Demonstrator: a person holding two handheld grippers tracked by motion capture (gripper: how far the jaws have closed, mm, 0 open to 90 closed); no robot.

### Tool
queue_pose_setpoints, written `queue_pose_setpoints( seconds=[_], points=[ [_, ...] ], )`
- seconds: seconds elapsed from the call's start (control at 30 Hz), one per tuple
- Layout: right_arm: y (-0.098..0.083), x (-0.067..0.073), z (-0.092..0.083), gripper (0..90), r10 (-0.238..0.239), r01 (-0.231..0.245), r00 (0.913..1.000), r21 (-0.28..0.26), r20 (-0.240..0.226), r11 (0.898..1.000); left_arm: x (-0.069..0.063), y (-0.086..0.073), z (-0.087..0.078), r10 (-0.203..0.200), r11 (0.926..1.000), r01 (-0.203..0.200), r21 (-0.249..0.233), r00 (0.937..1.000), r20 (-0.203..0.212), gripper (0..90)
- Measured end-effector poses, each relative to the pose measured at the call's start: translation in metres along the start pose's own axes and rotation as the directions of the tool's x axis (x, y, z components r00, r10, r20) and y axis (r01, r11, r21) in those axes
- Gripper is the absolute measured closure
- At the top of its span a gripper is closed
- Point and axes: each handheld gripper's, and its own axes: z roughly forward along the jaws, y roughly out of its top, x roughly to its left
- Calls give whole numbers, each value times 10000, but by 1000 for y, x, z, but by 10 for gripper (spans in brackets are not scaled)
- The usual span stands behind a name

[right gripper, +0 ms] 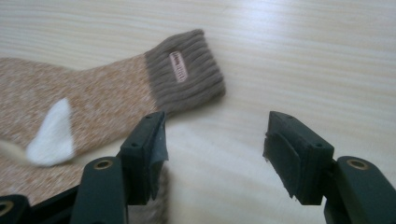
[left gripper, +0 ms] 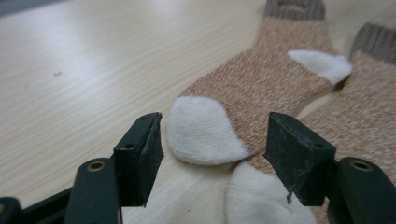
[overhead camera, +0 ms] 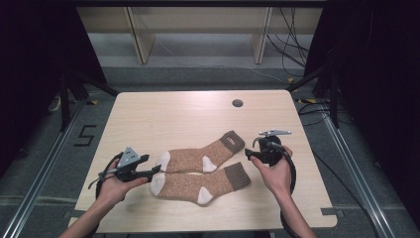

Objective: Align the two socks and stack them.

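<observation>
Brown socks point(overhead camera: 203, 171) flat on table point(overhead camera: 163, 114); left gripper point(left gripper: 212, 149), right gripper point(right gripper: 212, 149) fingers wide apart, holding nothing.

The right gripper point(right gripper: 212, 156) hangs low over the pale wooden table point(right gripper: 303, 56), jaws spread wide with only bare wood between them. Just past its left jaw lies a tan sock point(right gripper: 93, 107), its brown ribbed cuff point(right gripper: 184, 72) bearing a small label point(right gripper: 178, 66), its white heel patch point(right gripper: 51, 133) nearer the left edge.

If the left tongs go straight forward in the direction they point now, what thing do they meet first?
Most likely the white toe of the far sock. In the left gripper view it lies just ahead, between the open jaws of the left tongs, which hold nothing. The near sock also has its toe close below, so depth is uncertain.
</observation>
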Motion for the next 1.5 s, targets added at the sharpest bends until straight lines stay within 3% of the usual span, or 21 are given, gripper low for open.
queue_pose_setpoints(
  seconds=[0.03, 0.07, 0.13, 0.27, 0.3, 0.33, 0.37, 0.4, 0.47, 0.63, 0.67, 0.7, 0.73, 0.8, 0.93, 0.97, 1.03, 1.07, 1.23, 1.33, 1.5],
  points=[
    [0, 0, 0, 404, 0, 0, 10000, 0, 0, 10000, 3, 3, 4, -77, 10000, 78, 44, 9998, -193, 351],
    [8, -5, 7, 425, -172, 171, 9998, -100, -63, 9998, 8, 6, 7, 40, 9999, -36, 162, 9997, -225, 350],
    [14, -7, 15, 442, -82, 81, 9999, -170, -66, 9998, 12, 12, 16, -219, 9996, 222, 180, 9997, -147, 347],
    [23, -8, 27, 454, -265, 265, 9996, 53, -30, 9996, 19, 19, 30, -292, 9956, 277, 897, 9994, 162, 340],
    [27, -3, 35, 460, -78, 81, 9998, 207, -171, 9998, 21, 19, 35, -312, 9923, 286, 1209, 9993, 201, 337],
    [30, -5, 39, 464, -456, 459, 9989, 215, -138, 9987, 21, 19, 35, -312, 9923, 286, 1209, 9993, 201, 338],
    [30, -5, 39, 464, -456, 459, 9989, 215, -138, 9987, 21, 18, 39, -393, 9913, 359, 1267, 9989, 242, 338],
    [31, -3, 51, 474, -611, 616, 9977, 180, -282, 9979, 20, 17, 42, -445, 9901, 408, 1341, 9987, 241, 346],
    [32, -2, 60, 485, -766, 775, 9967, 356, -249, 9964, 20, 15, 49, -257, 9852, 174, 1707, 9986, 465, 365],
    [32, 3, 74, 509, -731, 736, 9973, 622, -93, 9953, 22, 13, 58, -428, 9817, 322, 1877, 9977, 528, 390],
    [31, 7, 77, 514, -436, 446, 9990, 891, -135, 9950, 22, 12, 59, -386, 9811, 281, 1913, 9979, 513, 393],
    [31, 7, 77, 514, -436, 446, 9990, 891, -135, 9950, 23, 12, 60, -374, 9790, 282, 2019, 9984, 420, 393],
    [32, 2, 80, 525, -913, 910, 9958, 708, 8, 9933, 23, 11, 62, -488, 9794, 382, 1983, 9976, 489, 396],
    [32, 1, 83, 560, -905, 910, 9958, 773, -97, 9928, 23, 9, 65, -721, 9796, 591, 1922, 9955, 614, 428],
    [31, 3, 87, 673, -969, 980, 9952, 865, -167, 9914, 24, 9, 66, -750, 9812, 598, 1835, 9942, 771, 487],
    [30, 3, 86, 746, -977, 988, 9951, 929, -160, 9908, 25, 9, 66, -738, 9814, 571, 1835, 9936, 857, 568],
    [30, 3, 86, 774, -910, 931, 9954, 871, -286, 9918, 25, 10, 67, -933, 9798, 733, 1860, 9905, 1010, 622],
    [29, 3, 87, 802, -1069, 1080, 9941, 831, -176, 9907, 24, 10, 67, -1170, 9779, 967, 1856, 9879, 1022, 716],
    [29, 4, 84, 819, -850, 867, 9961, 933, -224, 9919, 22, 13, 65, -1024, 9803, 867, 1774, 9914, 813, 765],
    [31, 4, 77, 824, -924, 948, 9950, 709, -369, 9930, 23, 16, 61, -1109, 9838, 994, 1491, 9913, 708, 770],
    [33, 8, 65, 824, -891, 906, 9954, 453, -354, 9949, 24, 25, 51, -869, 9899, 782, 1183, 9937, 705, 772]
  ],
)
